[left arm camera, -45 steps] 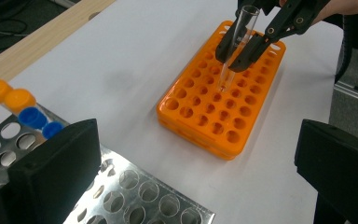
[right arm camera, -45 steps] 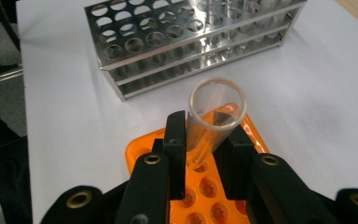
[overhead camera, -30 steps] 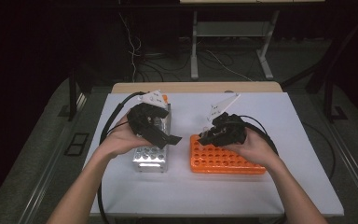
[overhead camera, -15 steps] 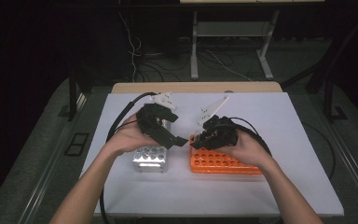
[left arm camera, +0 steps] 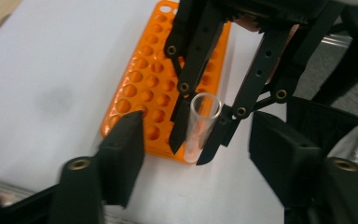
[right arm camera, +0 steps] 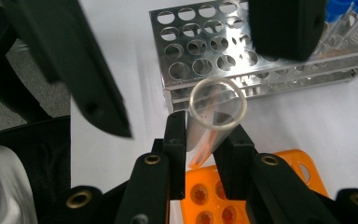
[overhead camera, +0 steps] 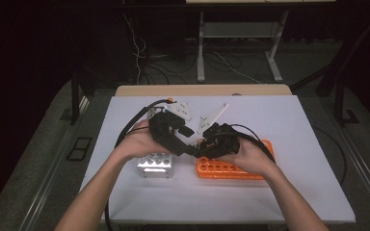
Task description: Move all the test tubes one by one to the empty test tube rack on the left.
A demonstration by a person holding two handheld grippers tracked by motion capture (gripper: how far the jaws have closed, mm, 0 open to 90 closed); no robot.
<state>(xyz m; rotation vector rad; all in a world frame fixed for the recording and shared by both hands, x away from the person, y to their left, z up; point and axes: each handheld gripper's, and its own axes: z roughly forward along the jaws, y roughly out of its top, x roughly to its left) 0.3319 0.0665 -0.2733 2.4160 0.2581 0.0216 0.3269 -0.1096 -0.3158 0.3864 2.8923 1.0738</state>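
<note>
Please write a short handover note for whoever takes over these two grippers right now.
Right gripper: shut on a clear tube, open end up, held above the table between the two racks.
Left gripper: open, jaws either side of the tube and not touching it; they have just been closing.
Orange rack: on the table under the right hand; the holes in view are empty.
Metal rack: under the left hand, blue-capped tubes at its far end.
Done: one tube lifted and presented.
Left: probably take the tube with the left gripper, release the right, then seat it in a rack.
</note>
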